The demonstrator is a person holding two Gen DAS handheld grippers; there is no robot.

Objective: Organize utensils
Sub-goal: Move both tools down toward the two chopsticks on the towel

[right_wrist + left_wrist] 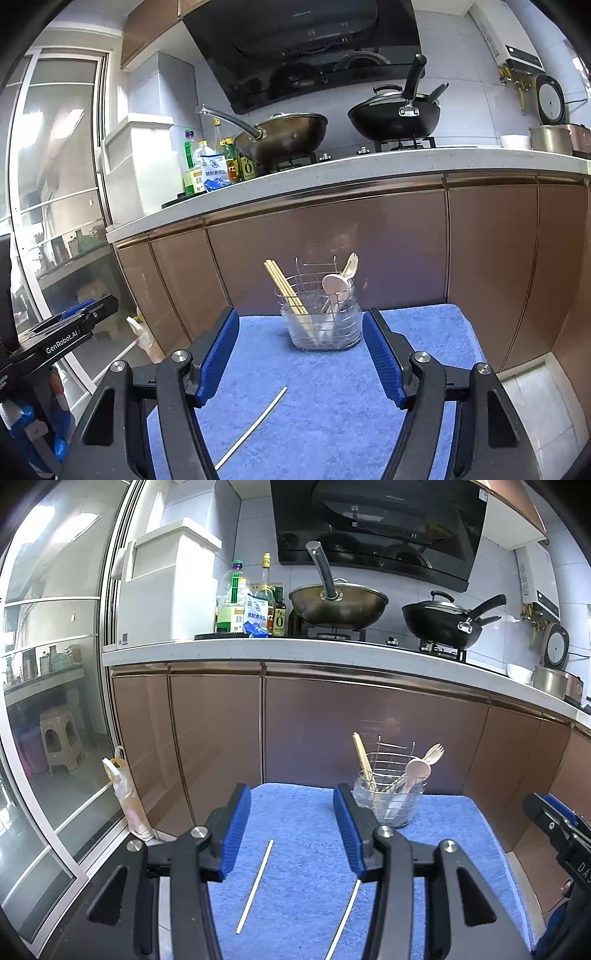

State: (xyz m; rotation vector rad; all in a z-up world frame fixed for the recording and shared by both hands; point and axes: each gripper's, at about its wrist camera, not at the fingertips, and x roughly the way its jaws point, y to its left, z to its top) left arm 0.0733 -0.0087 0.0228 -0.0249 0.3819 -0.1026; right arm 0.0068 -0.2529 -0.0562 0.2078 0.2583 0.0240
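Two white chopsticks lie on a blue towel (303,819): one (255,886) between my left gripper's fingers, the other (345,919) partly hidden under its right finger. A wire utensil holder in a clear cup (391,797) stands at the towel's far side, holding wooden chopsticks (364,762), a pink spoon (415,771) and a spork. My left gripper (291,801) is open and empty above the towel. My right gripper (301,328) is open and empty, facing the holder (321,321); one white chopstick (255,428) lies between its fingers.
Brown cabinet doors (317,731) rise just behind the towel under a white counter (258,650) with woks and bottles. A glass sliding door (48,701) and a plastic bag (125,797) are on the left. Tiled floor (546,413) lies right of the towel.
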